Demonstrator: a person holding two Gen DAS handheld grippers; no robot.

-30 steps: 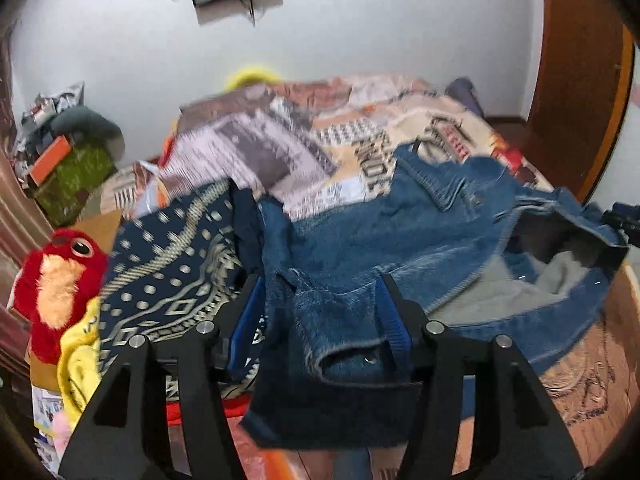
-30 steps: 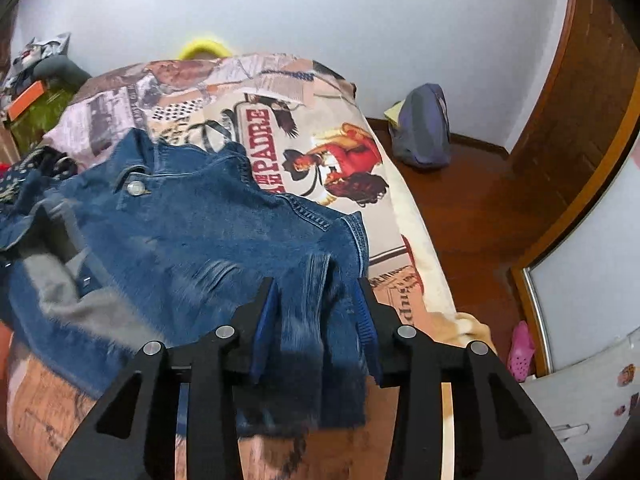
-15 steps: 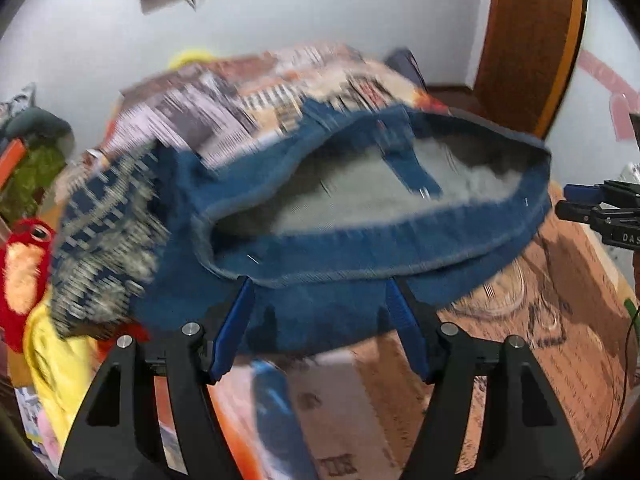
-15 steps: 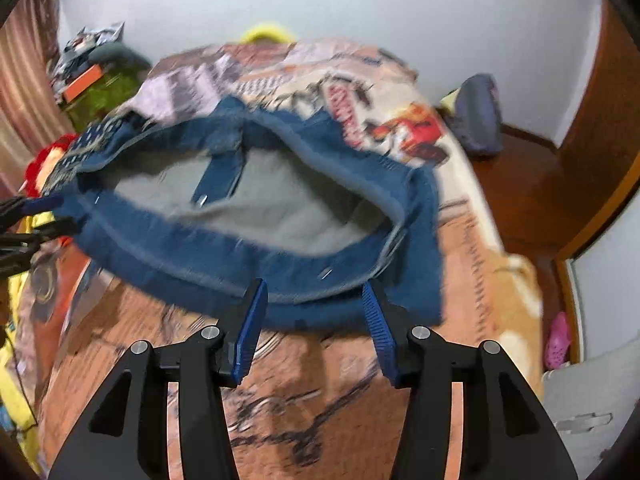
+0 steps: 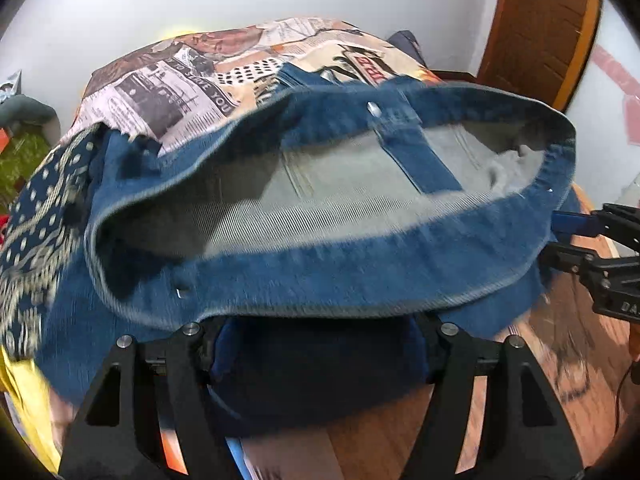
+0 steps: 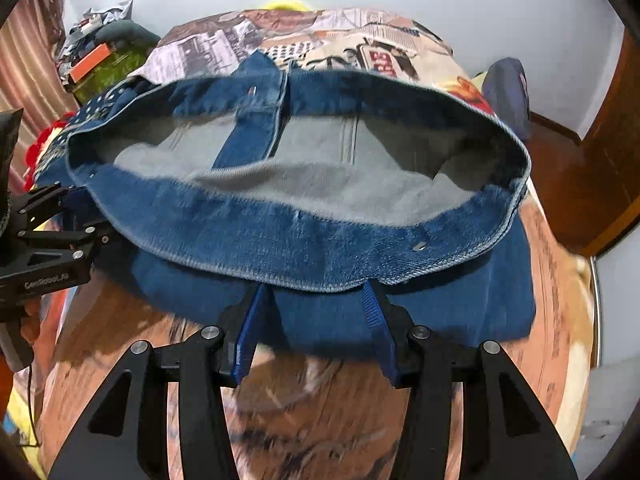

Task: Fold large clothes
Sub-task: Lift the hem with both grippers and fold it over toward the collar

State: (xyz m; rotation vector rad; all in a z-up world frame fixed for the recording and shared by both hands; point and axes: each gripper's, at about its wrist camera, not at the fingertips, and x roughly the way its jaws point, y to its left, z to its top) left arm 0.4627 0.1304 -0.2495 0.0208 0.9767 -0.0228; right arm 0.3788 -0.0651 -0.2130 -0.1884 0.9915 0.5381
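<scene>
- Right fingers (image 6: 248,332) are standing spread. Their blue tips are tucking just under the near hem of the denim jacket (image 6: 280,240), with denim lying between them and neither pad seeming to press on it.
- Left fingers (image 5: 219,342) are also standing wide. Dark denim is filling the gap between them (shadowed, but it looks loose rather than pinched).
- Right gripper (image 6: 314,312) is sitting nearer the hem's right end and left gripper (image 5: 320,336) nearer its left. Each is showing at the edge of the other's view, so both are about equally near.
- The jacket is lying on the bed (image 6: 320,420) directly ahead of both pairs of fingers. Its hem is gaping toward them and the grey lining is showing.
- The hem band is running crosswise from one gripper to the other, and the body is stretching away up the bed toward the wall.
- A navy patterned cloth (image 5: 36,216) is crowding the jacket's left side, touching or overlapping it.
- Judgement: the next grasp is turning on that crosswise hem. Each hand is probably needing its own end, then a carry forward along the body.
</scene>
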